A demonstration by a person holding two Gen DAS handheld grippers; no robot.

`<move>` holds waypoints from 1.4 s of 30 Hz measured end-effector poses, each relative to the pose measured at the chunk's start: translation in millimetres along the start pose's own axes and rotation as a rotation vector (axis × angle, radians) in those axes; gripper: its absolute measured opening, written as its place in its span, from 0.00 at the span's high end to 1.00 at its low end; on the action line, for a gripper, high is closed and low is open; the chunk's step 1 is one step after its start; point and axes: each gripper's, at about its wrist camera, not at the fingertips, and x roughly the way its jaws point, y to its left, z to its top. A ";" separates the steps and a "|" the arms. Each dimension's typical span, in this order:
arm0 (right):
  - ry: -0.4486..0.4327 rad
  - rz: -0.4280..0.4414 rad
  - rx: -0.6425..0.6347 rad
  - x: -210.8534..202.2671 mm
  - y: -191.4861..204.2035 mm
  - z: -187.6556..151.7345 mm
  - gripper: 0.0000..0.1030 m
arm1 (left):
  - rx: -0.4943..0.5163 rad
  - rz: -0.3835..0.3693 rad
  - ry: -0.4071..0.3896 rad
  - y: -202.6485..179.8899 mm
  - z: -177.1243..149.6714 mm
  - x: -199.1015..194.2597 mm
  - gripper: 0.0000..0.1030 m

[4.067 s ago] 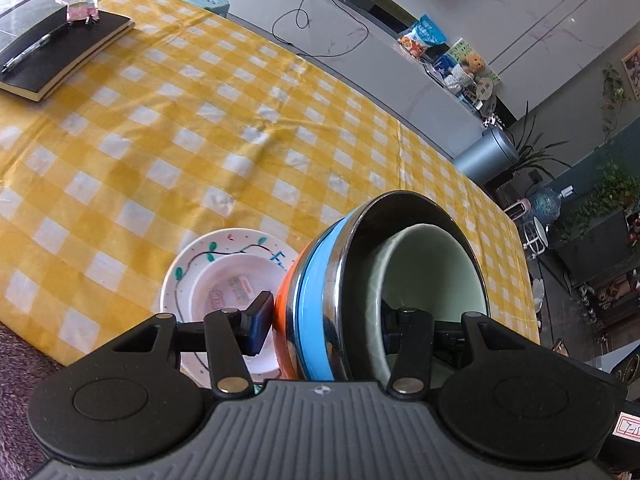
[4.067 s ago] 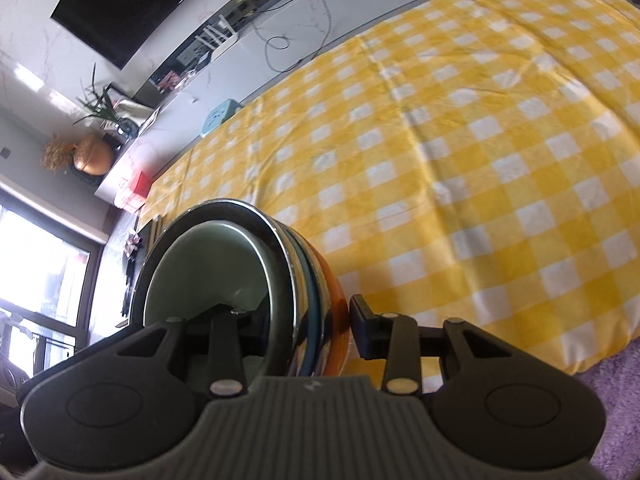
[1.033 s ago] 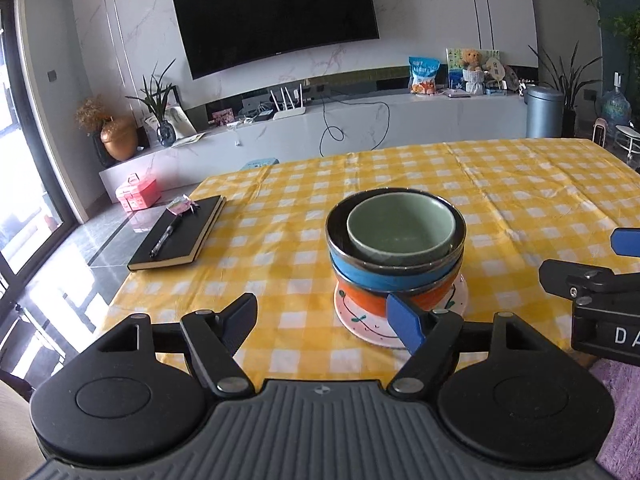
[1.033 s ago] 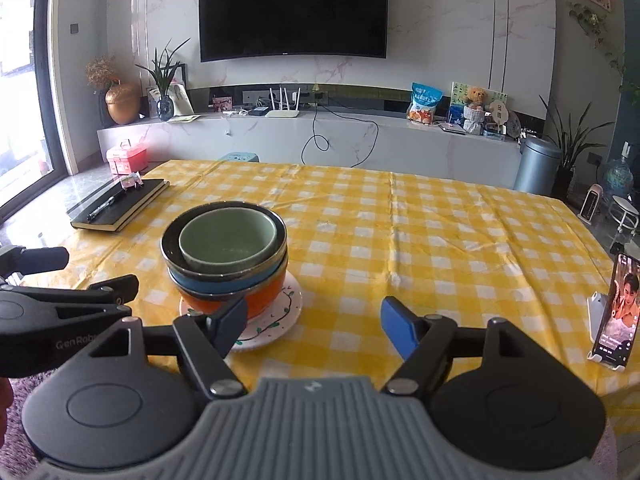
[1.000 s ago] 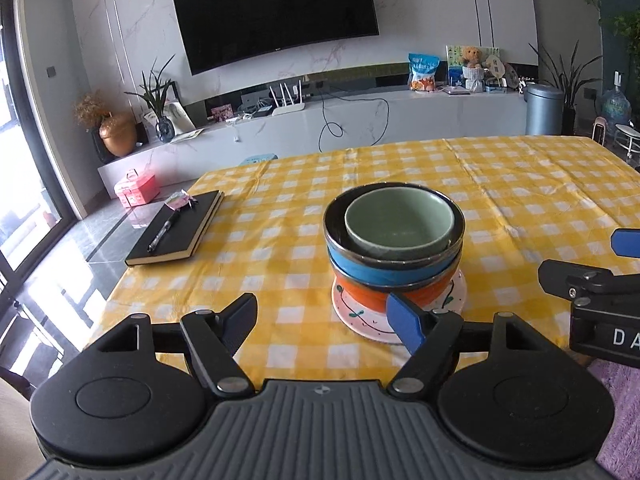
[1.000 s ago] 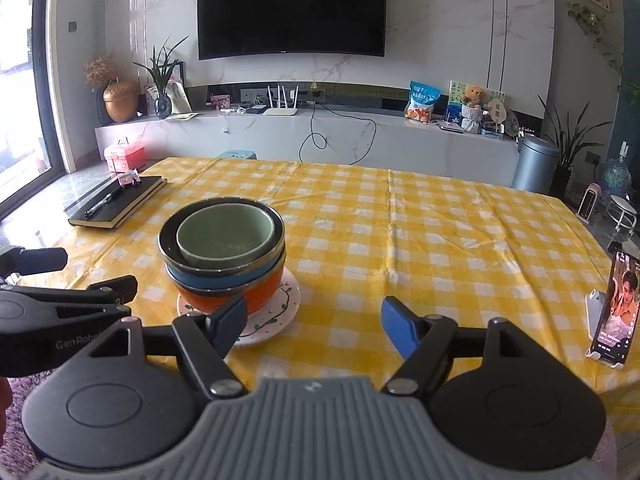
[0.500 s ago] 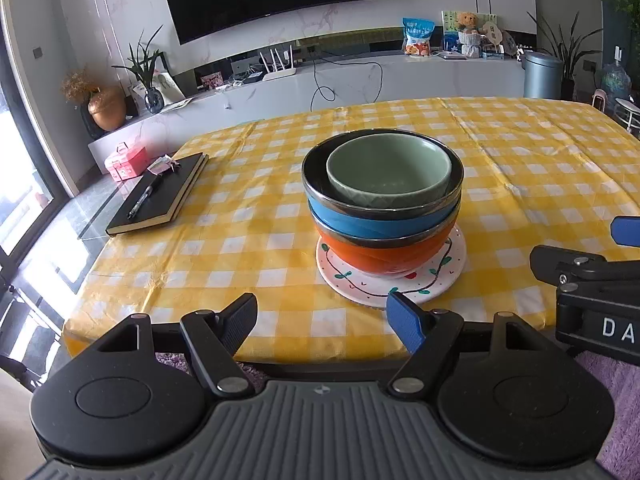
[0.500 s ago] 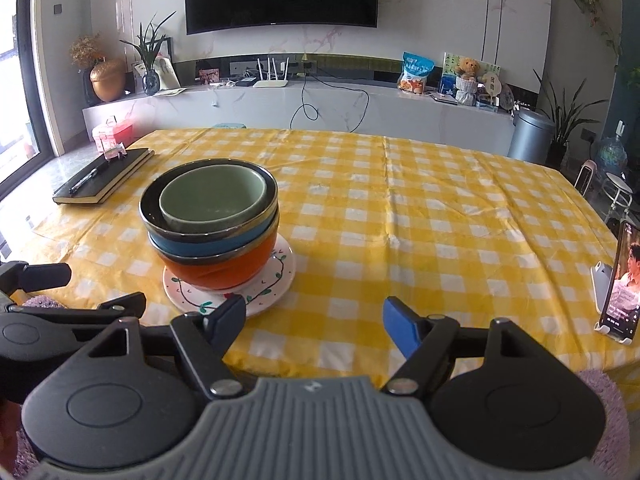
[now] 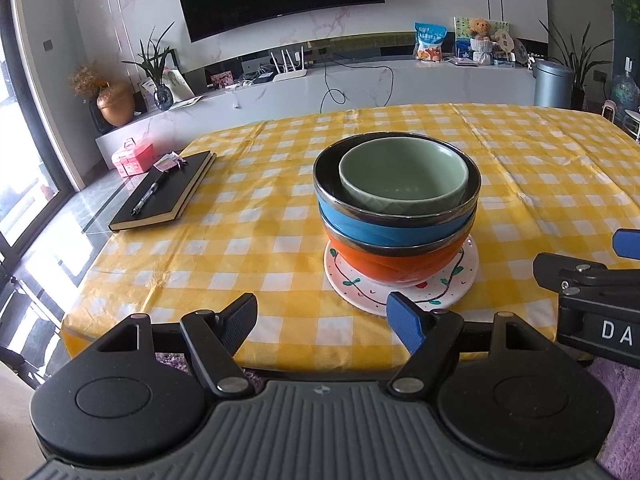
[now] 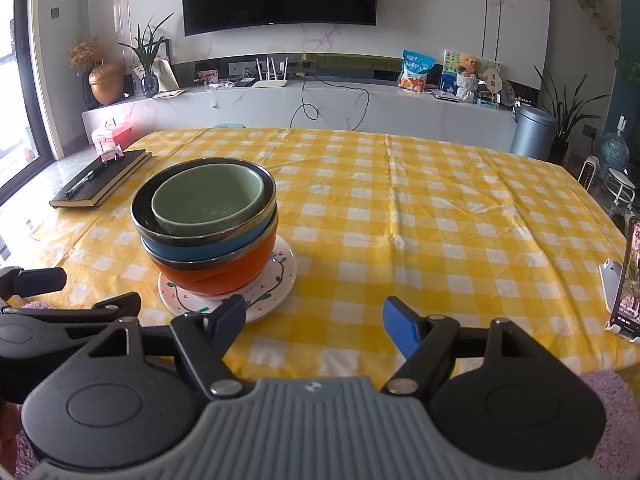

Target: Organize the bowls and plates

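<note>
A stack stands near the front edge of the yellow checked table (image 9: 280, 216): a white painted plate (image 9: 460, 280) at the bottom, then an orange bowl (image 9: 396, 266), a blue bowl (image 9: 368, 226) and a green bowl (image 9: 404, 180) nested inside. The stack also shows in the right wrist view: plate (image 10: 280, 280), orange bowl (image 10: 232, 272), blue bowl (image 10: 224, 246), green bowl (image 10: 208, 200). My left gripper (image 9: 322, 320) is open and empty, held off the table in front of the stack. My right gripper (image 10: 314, 320) is open and empty, to the right of the stack.
A black notebook (image 9: 164, 192) with a pen lies at the table's left side. A phone on a stand (image 10: 626, 280) stands at the table's right edge. The right gripper's body (image 9: 592, 292) shows at the right of the left wrist view.
Both grippers held the tilted bowl stack four seconds ago; it now stands on the plate and both are open. Over the last second both grippers shifted slightly before the table edge.
</note>
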 end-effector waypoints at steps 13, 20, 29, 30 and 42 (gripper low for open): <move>0.010 -0.008 -0.009 4.6 3.6 0.1 0.28 | 0.005 0.001 -0.008 -2.1 1.2 0.5 0.16; 0.006 -0.008 -0.015 5.5 4.1 -0.6 0.28 | 0.003 0.003 -0.008 -2.1 1.1 0.2 0.16; 0.006 -0.008 -0.015 5.5 4.2 -0.9 0.27 | 0.004 0.002 -0.007 -1.8 0.7 0.4 0.16; 0.006 -0.009 -0.016 5.5 4.2 -0.9 0.27 | 0.005 0.002 -0.007 -1.8 0.7 0.4 0.16; 0.005 -0.008 -0.021 4.3 5.3 -1.2 0.27 | 0.004 0.002 -0.007 -2.0 0.5 0.2 0.16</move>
